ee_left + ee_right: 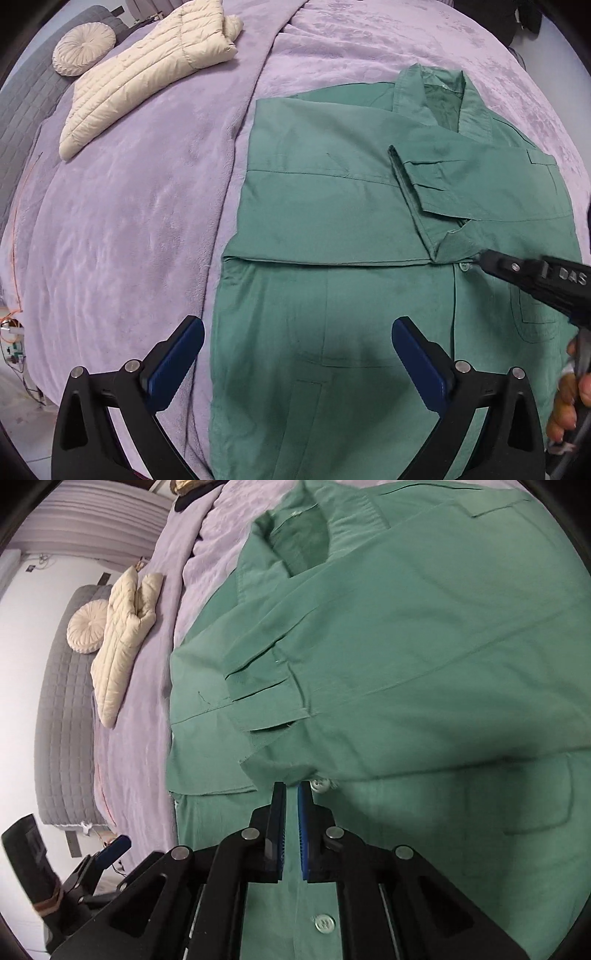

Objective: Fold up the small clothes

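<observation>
Nearest of all is the left gripper, its blue-padded fingers spread wide apart and holding nothing, poised over the lower half of the green shirt. The shirt lies buttoned and face up on the lilac blanket, with both sleeves already folded in across its chest. To the left of the shirt, well apart from it, a cream quilted jacket lies on the same blanket, with a round pleated cushion just beyond the jacket. Over toward the shirt's right side, the right gripper has its fingers nearly together right at the cuff of the folded-in sleeve, close to a button; whether they pinch the fabric or have just let go, I cannot tell. The risk here seems to be that cuff: if it is dragged as the gripper moves, the folded sleeve could slide askew or flip open and spoil the fold. The left gripper might also catch only the top layer at the hem. I see no containers anywhere around the shirt.
</observation>
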`<move>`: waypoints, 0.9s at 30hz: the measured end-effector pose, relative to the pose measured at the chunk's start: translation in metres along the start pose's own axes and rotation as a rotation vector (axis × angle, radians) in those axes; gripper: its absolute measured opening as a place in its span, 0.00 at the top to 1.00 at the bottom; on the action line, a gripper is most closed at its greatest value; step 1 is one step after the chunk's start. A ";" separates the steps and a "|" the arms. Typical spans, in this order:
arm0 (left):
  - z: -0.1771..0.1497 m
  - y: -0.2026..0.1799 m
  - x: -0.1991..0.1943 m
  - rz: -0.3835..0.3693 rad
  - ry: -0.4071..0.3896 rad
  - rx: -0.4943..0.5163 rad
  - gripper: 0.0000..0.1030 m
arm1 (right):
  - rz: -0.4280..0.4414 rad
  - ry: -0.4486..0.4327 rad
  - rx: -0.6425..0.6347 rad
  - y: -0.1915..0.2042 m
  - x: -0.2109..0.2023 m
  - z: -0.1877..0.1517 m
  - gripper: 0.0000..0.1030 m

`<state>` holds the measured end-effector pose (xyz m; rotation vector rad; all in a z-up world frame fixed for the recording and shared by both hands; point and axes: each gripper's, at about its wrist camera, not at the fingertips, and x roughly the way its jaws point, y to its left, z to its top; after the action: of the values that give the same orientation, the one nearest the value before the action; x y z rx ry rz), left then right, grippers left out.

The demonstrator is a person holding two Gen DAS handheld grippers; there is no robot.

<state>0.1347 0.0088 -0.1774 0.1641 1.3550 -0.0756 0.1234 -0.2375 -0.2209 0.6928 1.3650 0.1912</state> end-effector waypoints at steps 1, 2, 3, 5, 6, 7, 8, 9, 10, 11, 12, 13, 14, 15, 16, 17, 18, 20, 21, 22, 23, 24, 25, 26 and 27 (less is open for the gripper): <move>-0.002 0.005 0.001 -0.005 0.011 -0.005 0.01 | -0.012 0.023 -0.016 0.006 0.016 0.005 0.93; -0.004 0.009 0.002 -0.004 0.017 -0.012 0.01 | -0.025 0.040 -0.023 0.009 0.027 0.007 0.93; -0.006 0.013 0.003 -0.003 0.024 -0.018 0.01 | -0.035 0.055 -0.029 0.012 0.036 0.009 0.93; -0.010 0.018 0.003 -0.007 0.033 -0.023 0.01 | -0.030 0.076 -0.035 0.018 0.041 0.010 0.89; -0.012 0.020 0.003 -0.007 0.034 -0.024 0.01 | -0.005 0.083 -0.045 0.020 0.036 0.007 0.89; -0.014 0.021 0.002 -0.012 0.033 -0.026 0.01 | 0.012 0.087 -0.056 0.022 0.031 0.005 0.89; -0.015 0.022 0.001 -0.019 0.034 -0.027 0.01 | 0.016 0.090 -0.068 0.025 0.025 0.001 0.89; -0.016 0.023 0.000 -0.024 0.036 -0.028 0.01 | 0.012 0.093 -0.082 0.026 0.016 -0.004 0.89; -0.016 0.023 -0.001 -0.028 0.037 -0.029 0.01 | 0.004 0.092 -0.089 0.026 0.009 -0.008 0.89; -0.016 0.022 -0.002 -0.034 0.036 -0.029 0.01 | -0.005 0.088 -0.089 0.024 0.000 -0.011 0.89; -0.016 0.021 -0.004 -0.038 0.035 -0.028 0.01 | -0.012 0.081 -0.084 0.022 -0.009 -0.014 0.89; -0.016 0.020 -0.005 -0.042 0.033 -0.026 0.01 | -0.020 0.061 -0.073 0.018 -0.019 -0.018 0.89; -0.016 0.018 -0.006 -0.047 0.032 -0.020 0.01 | -0.026 0.053 -0.063 0.013 -0.028 -0.021 0.89; -0.016 0.016 -0.007 -0.051 0.033 -0.015 0.01 | -0.038 0.043 -0.053 0.009 -0.037 -0.024 0.89; -0.016 0.014 -0.008 -0.054 0.036 -0.009 0.01 | -0.050 0.035 -0.042 0.004 -0.045 -0.028 0.89; -0.017 0.012 -0.008 -0.058 0.038 -0.003 0.01 | -0.057 0.029 -0.033 0.001 -0.051 -0.031 0.89; -0.018 0.009 -0.009 -0.062 0.039 0.004 0.01 | -0.065 0.022 -0.023 -0.003 -0.058 -0.035 0.89; -0.019 0.006 -0.011 -0.068 0.041 0.014 0.01 | -0.080 0.013 -0.005 -0.009 -0.069 -0.042 0.89; -0.020 0.004 -0.012 -0.073 0.041 0.018 0.01 | -0.085 0.010 0.004 -0.012 -0.076 -0.047 0.84; -0.021 0.003 -0.013 -0.077 0.041 0.020 0.01 | -0.091 0.006 0.010 -0.014 -0.080 -0.050 0.80; -0.022 0.002 -0.014 -0.083 0.042 0.023 0.01 | -0.099 0.003 0.014 -0.015 -0.084 -0.053 0.68; -0.023 0.002 -0.015 -0.088 0.044 0.024 0.01 | -0.106 0.001 0.015 -0.014 -0.086 -0.056 0.57; -0.024 0.001 -0.016 -0.092 0.045 0.025 0.01 | -0.111 -0.003 0.016 -0.014 -0.090 -0.060 0.55; -0.024 0.000 -0.017 -0.095 0.047 0.027 0.01 | -0.115 -0.008 0.017 -0.014 -0.093 -0.063 0.55; -0.026 -0.001 -0.018 -0.097 0.049 0.030 0.01 | -0.116 -0.009 0.021 -0.014 -0.095 -0.065 0.55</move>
<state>0.1062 0.0116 -0.1652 0.1261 1.4106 -0.1741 0.0371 -0.2742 -0.1528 0.6290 1.3955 0.0818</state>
